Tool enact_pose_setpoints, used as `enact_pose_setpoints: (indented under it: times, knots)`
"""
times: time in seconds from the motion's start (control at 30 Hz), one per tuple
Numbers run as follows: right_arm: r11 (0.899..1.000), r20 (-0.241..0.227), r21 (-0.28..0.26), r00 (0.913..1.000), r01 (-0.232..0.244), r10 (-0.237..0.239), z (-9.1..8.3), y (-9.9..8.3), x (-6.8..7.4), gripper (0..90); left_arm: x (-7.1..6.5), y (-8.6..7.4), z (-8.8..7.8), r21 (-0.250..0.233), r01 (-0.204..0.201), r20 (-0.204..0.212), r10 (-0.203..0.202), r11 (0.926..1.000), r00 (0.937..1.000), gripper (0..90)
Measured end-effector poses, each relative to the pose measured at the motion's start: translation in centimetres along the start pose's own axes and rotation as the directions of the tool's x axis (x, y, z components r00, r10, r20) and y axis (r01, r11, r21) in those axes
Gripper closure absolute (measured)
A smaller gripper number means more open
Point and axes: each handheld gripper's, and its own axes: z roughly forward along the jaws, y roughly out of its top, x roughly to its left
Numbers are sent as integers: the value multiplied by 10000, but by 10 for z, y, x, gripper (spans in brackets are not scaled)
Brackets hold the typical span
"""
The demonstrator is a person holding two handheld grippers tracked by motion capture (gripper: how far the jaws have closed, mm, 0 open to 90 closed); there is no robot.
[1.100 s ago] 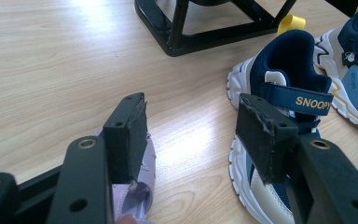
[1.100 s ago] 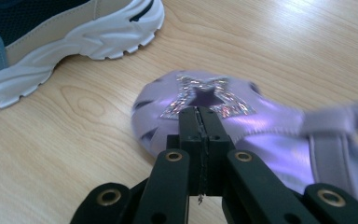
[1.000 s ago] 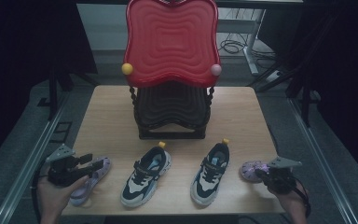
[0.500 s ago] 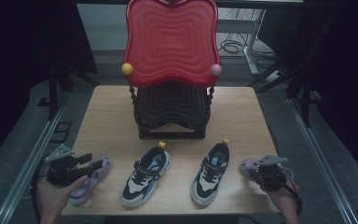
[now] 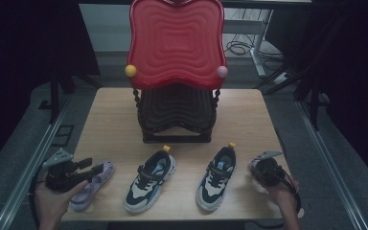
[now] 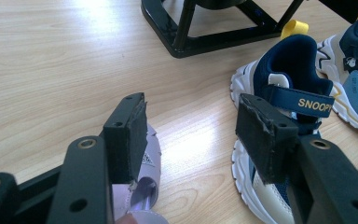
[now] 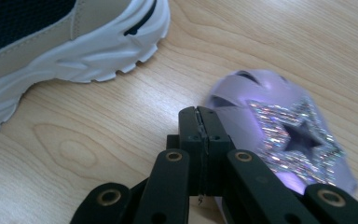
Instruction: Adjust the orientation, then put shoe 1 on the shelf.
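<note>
A wooden table point(image 5: 110, 115) carries a red wavy-surfaced chair-like stand point(image 5: 176, 43) on a black frame point(image 5: 176, 115) at its far middle. Along the near edge lie four pieces of footwear. Two navy-and-white sneakers sit side by side in the centre, the left sneaker point(image 5: 149, 179) and the right sneaker point(image 5: 215, 177), each with a yellow heel tab pointing far. A lilac sandal point(image 5: 92, 184) lies at the near left, and a second lilac sandal point(image 7: 279, 135) with a glittery star lies at the near right. The left gripper point(image 6: 191, 135) hovers above the left sandal's heel end, its jaws spread wide and holding nothing. The right gripper point(image 7: 199, 122) sits just beside the starred sandal, jaws pressed fully together, empty, the sandal touching its right side.
</note>
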Motion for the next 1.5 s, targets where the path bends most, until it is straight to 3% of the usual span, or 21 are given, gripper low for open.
enact_pose_setpoints:
  times: [0.2,0.37,0.6,0.87,0.97,1.1,1.37,1.5]
  knots:
    - [9992,-198,-385,9998,-41,33,-8,-1,1,890,-2,0,0,4,4,8,-4,10000,10000,438]
    - [9909,-937,-1318,9955,-277,154,-22,-4,3,886,-3,-3,1,96,-26,77,26,9999,10000,444]
    - [9734,-1907,-2285,9812,-156,-291,-25,-10,9,886,-6,-2,4,88,-62,173,60,9999,9998,442]
    - [9640,-2060,-2655,9778,-170,-395,-32,-15,11,864,-9,-1,2,107,-152,171,150,9998,9997,438]
    - [9599,-2170,-2799,9750,-151,-480,-37,-17,11,863,-10,3,1,1,-215,377,215,9998,9991,437]
    - [9508,-2406,-3060,9702,-487,-277,-41,-20,4,858,-12,4,2,-83,-357,267,359,9993,9990,440]
    - [9487,-2488,-3083,9685,-705,-89,-43,-27,1,818,-1,-16,-18,-101,-84,138,85,9999,9999,442]
    - [9419,-2512,-3250,9679,-848,4,-47,-30,-1,792,3,-26,-29,-108,49,181,-47,9999,9998,448]
